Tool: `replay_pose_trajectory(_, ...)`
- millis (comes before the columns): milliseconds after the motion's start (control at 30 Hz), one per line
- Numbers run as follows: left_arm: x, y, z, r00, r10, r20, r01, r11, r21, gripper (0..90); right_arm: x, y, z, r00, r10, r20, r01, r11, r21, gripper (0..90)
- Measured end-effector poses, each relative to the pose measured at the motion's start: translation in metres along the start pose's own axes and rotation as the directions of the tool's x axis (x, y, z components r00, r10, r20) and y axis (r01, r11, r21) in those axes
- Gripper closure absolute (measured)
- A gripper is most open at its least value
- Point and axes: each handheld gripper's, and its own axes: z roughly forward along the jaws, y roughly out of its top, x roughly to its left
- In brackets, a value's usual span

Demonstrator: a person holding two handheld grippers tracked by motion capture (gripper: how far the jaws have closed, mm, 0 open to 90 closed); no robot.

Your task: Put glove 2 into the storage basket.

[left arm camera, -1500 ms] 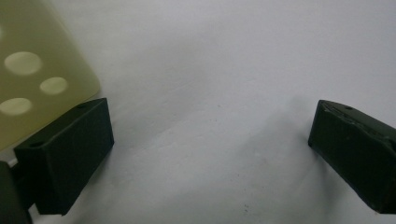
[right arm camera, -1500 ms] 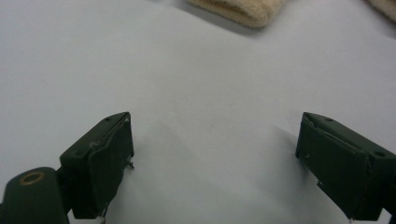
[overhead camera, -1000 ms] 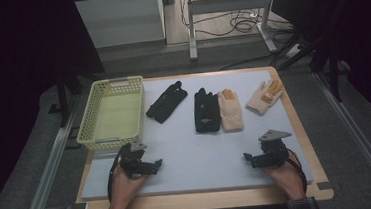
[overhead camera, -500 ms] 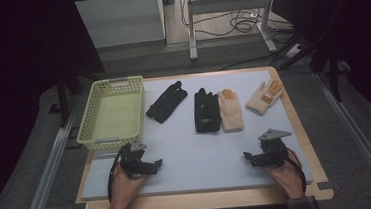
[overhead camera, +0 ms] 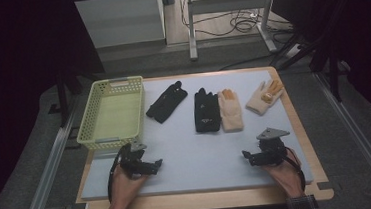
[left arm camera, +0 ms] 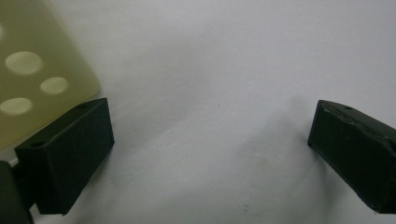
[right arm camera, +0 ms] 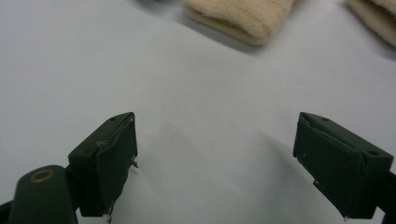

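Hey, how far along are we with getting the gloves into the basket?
Nothing looks done: the yellow basket is empty. Nothing is in hand; the left gripper and right gripper rest open near the table's front edge. All four are left: the angled black glove, upright black glove, middle beige glove, right beige glove.

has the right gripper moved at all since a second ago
No. The right gripper sits at the same spot below the beige glove, near the table's front edge.

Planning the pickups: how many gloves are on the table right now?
4, all beyond the grippers: a black glove nearest the basket, a black glove touching a beige glove, another beige glove far right.
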Motion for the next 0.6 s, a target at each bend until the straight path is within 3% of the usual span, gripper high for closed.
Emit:
replay_pose_trajectory(433, 0.0, 0.0, 0.0, 1.0, 0.0, -0.001, 0.0, 1.0, -0.002, 0.7, 0.001, 0.023, 0.008, 0.9994, 0.01, -0.034, -0.01, 1.0, -0.012, 16.3)
replay_pose_trajectory(600, 0.0, 0.0, 0.0, 1.0, 0.0, -0.001, 0.0, 1.0, -0.002, 0.7, -0.001, 0.036, 0.014, 0.9985, 0.013, -0.053, -0.014, 1.0, -0.02, 22.5)
